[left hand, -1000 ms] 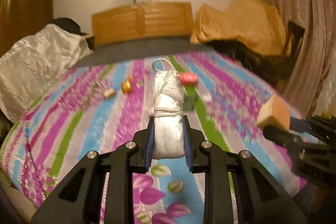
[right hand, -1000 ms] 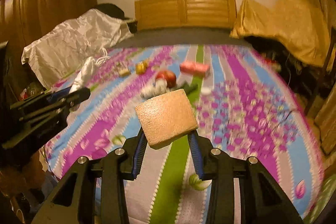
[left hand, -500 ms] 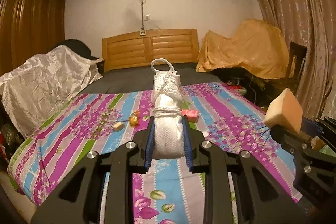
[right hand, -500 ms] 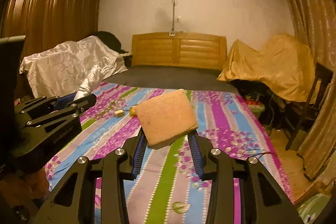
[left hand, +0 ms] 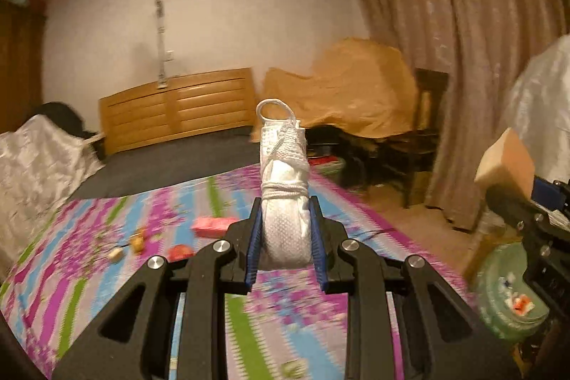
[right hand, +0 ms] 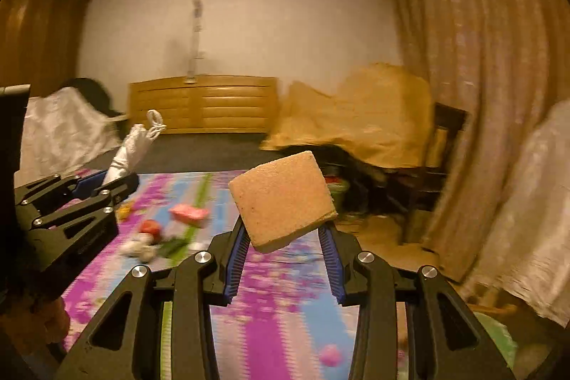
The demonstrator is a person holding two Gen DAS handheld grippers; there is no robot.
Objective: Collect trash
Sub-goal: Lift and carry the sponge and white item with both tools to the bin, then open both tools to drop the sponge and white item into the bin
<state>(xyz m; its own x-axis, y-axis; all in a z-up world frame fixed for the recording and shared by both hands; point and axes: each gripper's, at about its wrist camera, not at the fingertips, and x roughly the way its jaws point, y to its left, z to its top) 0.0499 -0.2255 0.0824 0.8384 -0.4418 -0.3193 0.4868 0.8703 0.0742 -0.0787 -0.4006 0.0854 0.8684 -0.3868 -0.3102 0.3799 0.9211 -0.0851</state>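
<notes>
Over the striped bedspread your left gripper is clamped on the white shoe, toe forward, your right gripper pinches the sponge, and that green bin looks nearest your right side.

Your left gripper holds a shoe above the bed; a bin sits right of it.

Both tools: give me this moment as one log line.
left tool: shut on white shoe | right tool: shut on sponge | both held above bed | green bin at right
</notes>
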